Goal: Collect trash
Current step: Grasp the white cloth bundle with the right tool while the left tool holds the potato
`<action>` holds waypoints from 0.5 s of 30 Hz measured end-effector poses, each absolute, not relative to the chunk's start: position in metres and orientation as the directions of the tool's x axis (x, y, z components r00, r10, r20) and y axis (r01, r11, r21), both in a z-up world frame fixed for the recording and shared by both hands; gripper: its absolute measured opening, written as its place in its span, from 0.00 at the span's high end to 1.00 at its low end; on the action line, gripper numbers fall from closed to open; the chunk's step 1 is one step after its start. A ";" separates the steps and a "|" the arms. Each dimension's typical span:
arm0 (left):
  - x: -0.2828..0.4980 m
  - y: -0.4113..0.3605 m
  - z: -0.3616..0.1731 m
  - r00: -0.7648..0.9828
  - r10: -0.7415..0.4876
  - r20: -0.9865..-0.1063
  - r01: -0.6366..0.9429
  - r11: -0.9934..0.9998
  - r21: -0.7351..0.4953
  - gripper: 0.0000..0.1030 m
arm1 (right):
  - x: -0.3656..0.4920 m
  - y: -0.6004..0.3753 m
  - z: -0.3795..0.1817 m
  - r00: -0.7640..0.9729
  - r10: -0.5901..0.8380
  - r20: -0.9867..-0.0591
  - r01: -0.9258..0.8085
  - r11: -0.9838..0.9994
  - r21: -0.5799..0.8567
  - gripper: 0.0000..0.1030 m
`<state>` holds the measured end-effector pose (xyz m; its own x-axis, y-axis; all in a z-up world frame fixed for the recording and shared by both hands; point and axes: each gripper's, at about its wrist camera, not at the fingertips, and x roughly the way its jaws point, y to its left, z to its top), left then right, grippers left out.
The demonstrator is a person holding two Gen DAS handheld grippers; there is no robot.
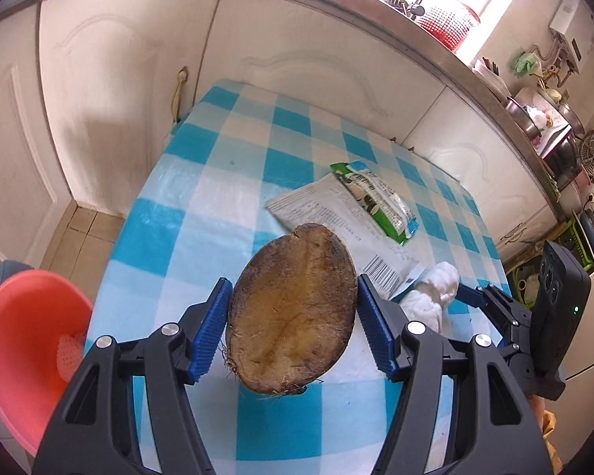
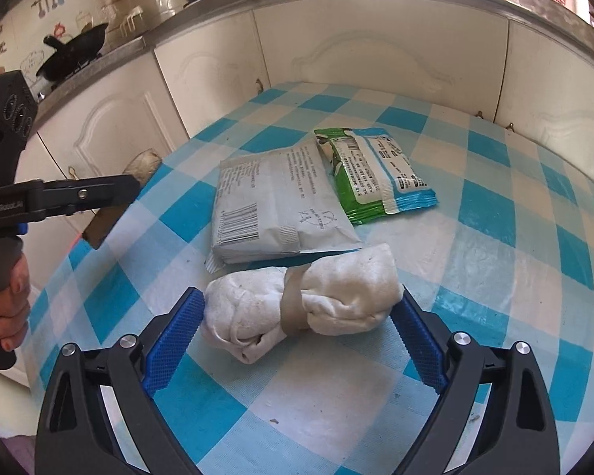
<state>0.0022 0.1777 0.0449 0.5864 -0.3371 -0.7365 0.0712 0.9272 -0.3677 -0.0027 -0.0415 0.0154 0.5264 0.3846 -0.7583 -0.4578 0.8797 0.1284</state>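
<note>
Two pieces of trash in my grippers, two packets left on the table.

Nearest me, my left gripper is clamped partway open on a brown husk piece, both blue pads against its sides, lifted above the checked table. My right gripper stands wide around the white cloth bundle, a pad at each end; whether the pads truly press or only bracket it I cannot tell. The bundle appears to rest on the cloth. Just beyond it lie the grey packet and, overlapping its far corner, the green packet, both untouched. The pink bowl sits low beside the table, possibly the bin; I judge nothing is dropped yet.
</note>
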 end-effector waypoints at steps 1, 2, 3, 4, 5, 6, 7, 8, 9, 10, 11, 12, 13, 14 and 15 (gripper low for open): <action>0.000 0.180 0.043 0.586 -0.334 -0.738 0.067 0.928 -0.367 0.38 | -0.002 -0.040 0.015 0.525 0.381 -0.761 -0.456 0.881 0.126 0.09; -0.003 0.181 0.041 0.586 -0.334 -0.739 0.064 0.927 -0.369 0.38 | -0.001 -0.040 0.014 0.520 0.383 -0.763 -0.455 0.881 0.132 0.09; -0.005 0.183 0.040 0.584 -0.336 -0.739 0.060 0.926 -0.373 0.38 | -0.001 -0.040 0.014 0.520 0.385 -0.763 -0.454 0.881 0.135 0.09; -0.007 0.184 0.039 0.584 -0.337 -0.739 0.055 0.924 -0.378 0.38 | -0.001 -0.040 0.014 0.520 0.385 -0.763 -0.453 0.881 0.136 0.09; -0.008 0.186 0.037 0.583 -0.336 -0.739 0.051 0.924 -0.380 0.38 | -0.001 -0.041 0.014 0.519 0.385 -0.763 -0.452 0.881 0.138 0.09; -0.010 0.186 0.037 0.584 -0.335 -0.739 0.048 0.923 -0.381 0.38 | 0.000 -0.041 0.013 0.516 0.385 -0.765 -0.450 0.882 0.140 0.09; -0.011 0.187 0.036 0.584 -0.336 -0.739 0.045 0.923 -0.383 0.38 | 0.000 -0.040 0.013 0.515 0.385 -0.766 -0.449 0.882 0.141 0.09; -0.013 0.188 0.035 0.583 -0.337 -0.740 0.044 0.922 -0.386 0.38 | 0.000 -0.040 0.013 0.516 0.385 -0.766 -0.449 0.883 0.141 0.09; -0.014 0.189 0.035 0.582 -0.339 -0.739 0.042 0.920 -0.389 0.38 | 0.000 -0.040 0.013 0.515 0.384 -0.766 -0.447 0.883 0.142 0.09; -0.016 0.190 0.034 0.583 -0.339 -0.739 0.040 0.920 -0.391 0.38 | 0.001 -0.040 0.012 0.512 0.383 -0.769 -0.446 0.883 0.143 0.09; -0.017 0.190 0.034 0.582 -0.339 -0.739 0.038 0.919 -0.392 0.38 | 0.001 -0.039 0.012 0.506 0.381 -0.774 -0.446 0.884 0.144 0.09; -0.018 0.191 0.034 0.582 -0.340 -0.739 0.037 0.918 -0.394 0.38 | 0.002 -0.038 0.010 0.501 0.373 -0.781 -0.443 0.886 0.139 0.10; -0.020 0.191 0.033 0.580 -0.342 -0.740 0.036 0.918 -0.395 0.38 | 0.001 -0.037 0.011 0.504 0.367 -0.782 -0.442 0.887 0.132 0.12; -0.021 0.192 0.032 0.579 -0.342 -0.741 0.035 0.918 -0.396 0.38 | 0.001 -0.036 0.011 0.510 0.362 -0.780 -0.444 0.888 0.122 0.12; -0.023 0.192 0.032 0.578 -0.342 -0.741 0.035 0.917 -0.397 0.38 | 0.000 -0.035 0.012 0.515 0.358 -0.779 -0.445 0.888 0.114 0.14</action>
<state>-0.0229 0.1925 0.0319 0.5780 -0.3424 -0.7407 0.0352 0.9173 -0.3965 -0.0001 -0.0352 0.0116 0.5146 0.3577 -0.7793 -0.4452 0.8882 0.1137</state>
